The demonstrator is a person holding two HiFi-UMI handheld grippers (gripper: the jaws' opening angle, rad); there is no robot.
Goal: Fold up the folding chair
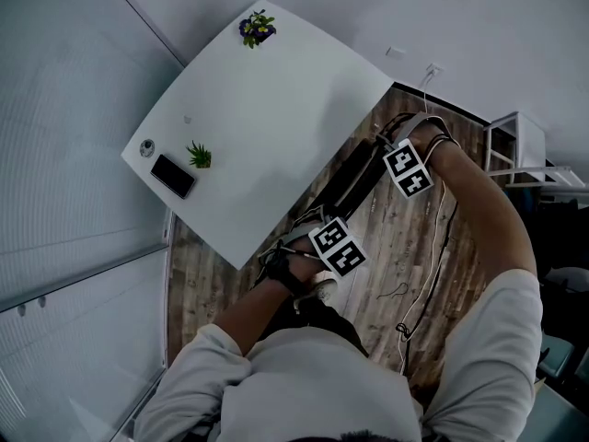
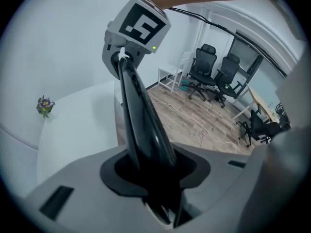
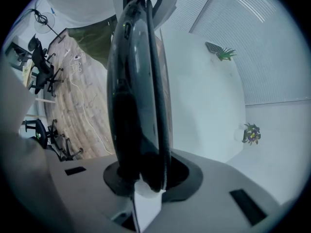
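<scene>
Head view evidence suggests that the folding chair point(image 1: 354, 182), gripped on its thin black edge by both the left claw point(image 1: 333, 245) and the right claw point(image 1: 408, 167) just beside the table point(image 1: 276, 118), could be twisted loose or knocked against the table edge if lifted unevenly.

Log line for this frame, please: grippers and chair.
left gripper: shut on chair | right gripper: shut on chair | chair: looks folded flat, beside table
</scene>
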